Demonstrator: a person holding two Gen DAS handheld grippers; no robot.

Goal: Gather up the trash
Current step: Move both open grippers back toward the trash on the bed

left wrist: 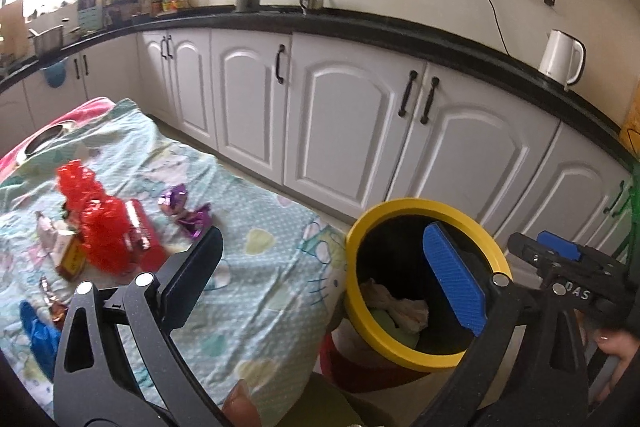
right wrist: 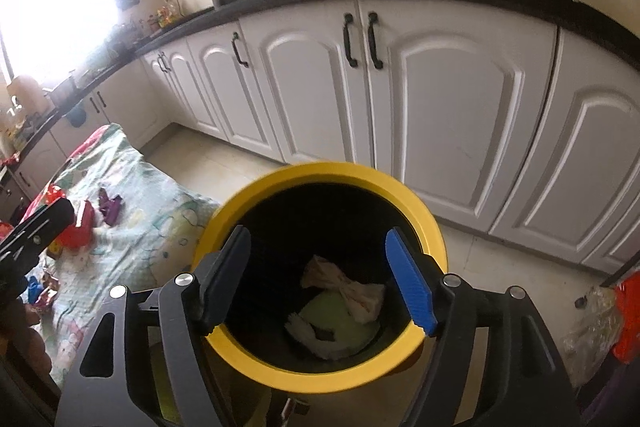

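A black bin with a yellow rim (left wrist: 400, 349) (right wrist: 320, 379) stands beside the cloth-covered table (left wrist: 248, 291). Crumpled paper (right wrist: 356, 291) and green waste (right wrist: 340, 323) lie inside it. My right gripper (right wrist: 320, 279) is open and empty, right above the bin mouth; it also shows in the left wrist view (left wrist: 556, 251). My left gripper (left wrist: 320, 279) is open and empty, over the table's right edge next to the bin. On the table lie red plastic wrap (left wrist: 100, 227), purple foil wrappers (left wrist: 186, 211), a small carton (left wrist: 68, 255) and a blue scrap (left wrist: 38, 335).
White cabinets (left wrist: 348, 131) with a black countertop run along the back, with a white kettle (left wrist: 560, 57) on top. A metal bowl (left wrist: 44, 139) sits at the table's far left. A clear bag with red things (right wrist: 608, 315) lies on the floor to the right of the bin.
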